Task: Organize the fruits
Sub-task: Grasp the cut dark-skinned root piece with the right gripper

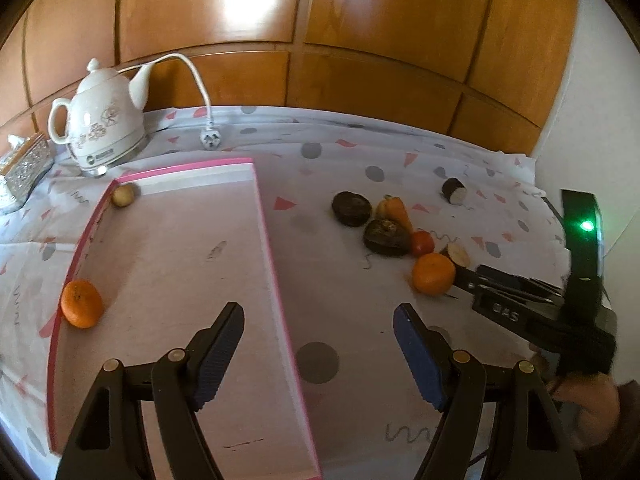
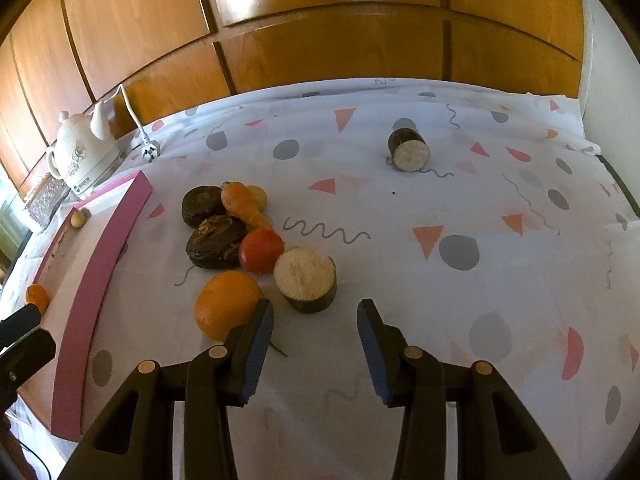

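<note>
I'm lining up on the round orange mandarin (image 2: 226, 304) lying on the table (image 2: 400, 240), just ahead-left of my right claw (image 2: 315, 354), touching its left finger; nearest hand. Right claw spread, empty. Left claw (image 1: 319, 354) spread, empty, hovering over the shallow pink-rimmed tray (image 1: 276, 256).
</note>
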`<act>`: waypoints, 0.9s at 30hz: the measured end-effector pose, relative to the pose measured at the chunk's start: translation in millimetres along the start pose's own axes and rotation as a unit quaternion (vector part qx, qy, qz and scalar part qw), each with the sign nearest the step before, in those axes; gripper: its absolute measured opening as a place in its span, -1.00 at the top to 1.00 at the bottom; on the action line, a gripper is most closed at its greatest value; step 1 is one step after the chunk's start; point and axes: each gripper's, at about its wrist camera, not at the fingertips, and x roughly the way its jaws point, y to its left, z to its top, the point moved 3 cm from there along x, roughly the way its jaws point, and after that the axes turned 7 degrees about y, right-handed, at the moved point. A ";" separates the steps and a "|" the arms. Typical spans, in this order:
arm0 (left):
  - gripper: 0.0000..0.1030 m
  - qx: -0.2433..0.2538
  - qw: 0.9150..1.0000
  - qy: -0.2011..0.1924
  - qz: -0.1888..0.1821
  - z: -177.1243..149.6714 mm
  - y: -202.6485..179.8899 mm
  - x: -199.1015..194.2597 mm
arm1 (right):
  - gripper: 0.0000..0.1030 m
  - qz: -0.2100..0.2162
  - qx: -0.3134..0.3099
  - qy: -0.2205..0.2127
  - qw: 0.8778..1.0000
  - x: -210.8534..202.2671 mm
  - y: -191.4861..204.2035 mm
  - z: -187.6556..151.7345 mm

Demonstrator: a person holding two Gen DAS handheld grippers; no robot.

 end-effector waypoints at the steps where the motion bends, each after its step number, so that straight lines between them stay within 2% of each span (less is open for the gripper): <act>1: -0.51 0.003 1.000 0.000 -0.003 0.4 -2.3 0.6 | 0.14 0.000 -0.001 0.001 1.000 2.0 0.1 1.2; 8: -0.51 0.004 1.000 0.007 -0.011 3.5 -8.5 6.8 | 0.15 -0.004 -0.010 -0.007 1.000 9.7 1.0 12.1; 9: -0.51 0.002 1.000 0.009 -0.013 4.9 -9.3 8.4 | 0.17 -0.005 -0.012 -0.009 1.000 10.2 0.8 13.5; 10: -0.51 0.001 1.000 0.010 -0.014 5.8 -9.6 9.3 | 0.36 -0.005 -0.016 -0.010 1.000 10.6 1.2 14.6; 18: -0.47 -0.009 0.999 0.023 -0.023 17.9 -19.6 23.7 | 0.35 -0.015 -0.027 -0.017 0.999 9.3 -4.5 13.4; 21: -0.46 0.000 0.999 0.031 -0.028 19.1 -27.6 31.6 | 0.35 -0.034 -0.027 -0.021 0.999 7.7 -8.5 12.7; 27: -0.33 0.005 0.998 0.044 -0.032 22.2 -38.9 46.3 | 0.35 -0.051 -0.028 -0.025 0.998 5.3 -17.6 11.4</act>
